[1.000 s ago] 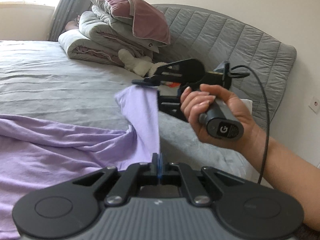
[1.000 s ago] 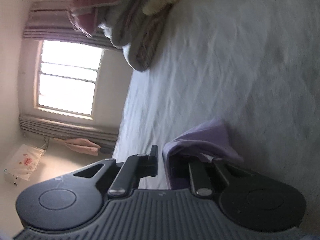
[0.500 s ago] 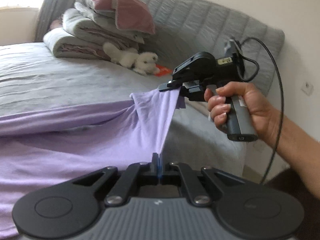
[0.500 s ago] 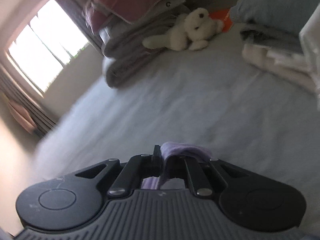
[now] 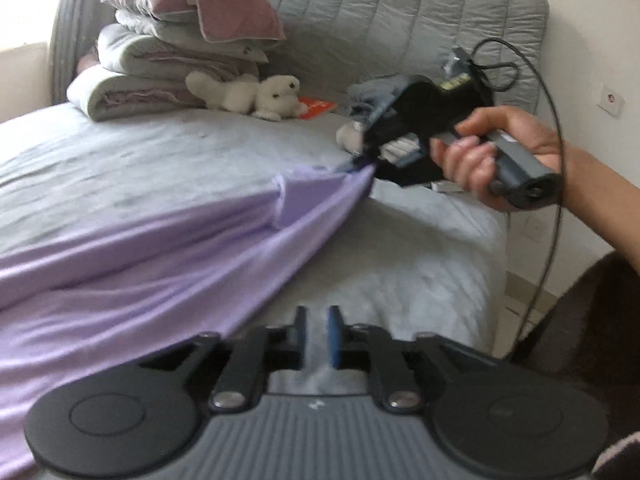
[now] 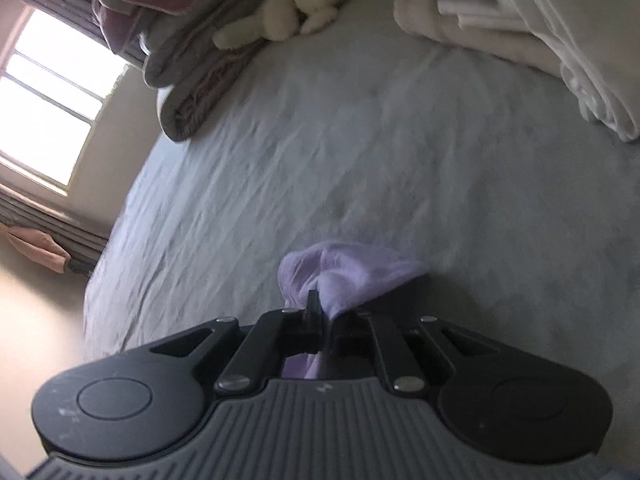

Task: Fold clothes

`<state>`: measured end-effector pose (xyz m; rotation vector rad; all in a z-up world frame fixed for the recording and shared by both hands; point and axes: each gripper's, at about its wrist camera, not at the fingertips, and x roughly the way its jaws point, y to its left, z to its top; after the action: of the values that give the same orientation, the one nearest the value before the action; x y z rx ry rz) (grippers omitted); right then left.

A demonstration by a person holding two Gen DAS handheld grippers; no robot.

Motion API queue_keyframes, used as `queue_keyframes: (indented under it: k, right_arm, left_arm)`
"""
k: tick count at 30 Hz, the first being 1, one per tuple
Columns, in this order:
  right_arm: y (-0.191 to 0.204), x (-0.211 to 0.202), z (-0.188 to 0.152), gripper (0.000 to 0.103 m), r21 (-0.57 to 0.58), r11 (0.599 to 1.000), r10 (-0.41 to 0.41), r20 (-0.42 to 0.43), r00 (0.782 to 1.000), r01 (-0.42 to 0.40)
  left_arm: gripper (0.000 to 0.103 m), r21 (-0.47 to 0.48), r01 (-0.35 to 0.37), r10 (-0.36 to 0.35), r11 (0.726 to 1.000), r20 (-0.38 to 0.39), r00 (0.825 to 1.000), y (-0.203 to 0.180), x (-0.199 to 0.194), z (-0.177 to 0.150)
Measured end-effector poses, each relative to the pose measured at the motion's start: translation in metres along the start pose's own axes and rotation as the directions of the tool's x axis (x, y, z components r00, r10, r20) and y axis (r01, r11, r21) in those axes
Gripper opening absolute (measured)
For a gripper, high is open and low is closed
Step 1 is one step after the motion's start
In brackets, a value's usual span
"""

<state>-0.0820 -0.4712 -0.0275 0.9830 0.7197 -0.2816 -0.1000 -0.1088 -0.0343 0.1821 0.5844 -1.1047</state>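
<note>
A lilac garment (image 5: 152,264) lies stretched across the grey bed (image 5: 120,160) in the left wrist view. Its far corner is pulled taut up to my right gripper (image 5: 362,158), which a hand (image 5: 480,156) holds over the bed's right side. In the right wrist view that gripper (image 6: 324,312) is shut on a bunched lilac corner (image 6: 352,272). My left gripper (image 5: 317,334) sits at the near edge with its jaws opening. A narrow gap shows between its pads, and the garment's edge now lies just left of them, not between them.
Folded grey and mauve bedding (image 5: 172,60) is stacked at the bed's head with a white plush toy (image 5: 256,96) and a red card (image 5: 318,106). A pile of folded clothes (image 6: 520,20) lies by the quilted headboard (image 5: 380,20). A window (image 6: 48,100) is at left.
My left gripper has let go of the lilac garment's edge and its jaws have parted. My right gripper has carried its corner away to the right, drawing the cloth flatter over the bed.
</note>
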Motion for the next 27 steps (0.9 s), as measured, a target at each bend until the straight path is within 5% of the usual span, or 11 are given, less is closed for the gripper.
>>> queue_keyframes:
  k: [2, 3, 5, 10, 12, 13, 15, 17, 22, 27]
  right_arm:
    - [0.001, -0.003, -0.001, 0.017, -0.01, 1.0, -0.016, -0.015, 1.0, 0.016]
    - [0.002, -0.005, -0.001, 0.03, -0.022, 0.999, -0.034, -0.011, 0.999, 0.034]
    - [0.002, -0.009, 0.0, 0.041, -0.03, 0.999, -0.045, -0.006, 0.999, 0.044]
    - [-0.006, -0.016, 0.001, 0.041, -0.014, 0.999, -0.038, -0.055, 0.998, 0.037]
    - [-0.006, -0.015, -0.001, 0.041, -0.032, 0.998, -0.048, -0.079, 0.996, 0.046]
    - [-0.004, -0.014, -0.002, 0.04, -0.051, 0.997, -0.064, -0.086, 0.994, 0.059]
    - [-0.001, -0.012, -0.005, 0.011, -0.094, 0.992, -0.092, -0.083, 0.992, 0.084]
    - [0.002, -0.014, -0.005, 0.005, -0.118, 0.989, -0.097, -0.065, 0.993, 0.089]
    - [0.024, -0.043, -0.008, 0.004, -0.269, 0.957, -0.105, 0.041, 0.994, 0.112]
    - [0.041, -0.062, -0.021, 0.004, -0.444, 0.878, -0.155, 0.087, 0.984, 0.177]
  left_arm:
    - [0.037, 0.011, -0.026, 0.026, 1.0, 0.006, 1.0, 0.002, 0.003, 0.001]
    - [0.041, 0.016, -0.037, 0.037, 0.999, 0.0, 0.999, 0.003, 0.006, 0.001]
    - [0.042, 0.025, -0.059, 0.059, 0.998, -0.013, 0.998, 0.005, 0.013, 0.002]
    - [0.041, 0.039, -0.102, 0.104, 0.994, -0.032, 0.994, 0.009, 0.023, 0.001]
    - [0.032, 0.037, -0.128, 0.129, 0.991, -0.036, 0.991, 0.01, 0.025, 0.002]
    - [0.029, 0.035, -0.142, 0.143, 0.989, -0.039, 0.989, 0.011, 0.025, 0.002]
    - [0.012, 0.026, -0.165, 0.166, 0.986, -0.045, 0.985, 0.013, 0.026, 0.002]
    - [0.001, 0.007, -0.174, 0.174, 0.985, -0.048, 0.984, 0.017, 0.024, 0.004]
    - [0.0, -0.012, -0.144, 0.144, 0.99, -0.038, 0.989, 0.017, 0.013, 0.01]
    - [0.0, 0.01, -0.081, 0.081, 0.997, -0.023, 0.996, 0.004, -0.009, 0.012]
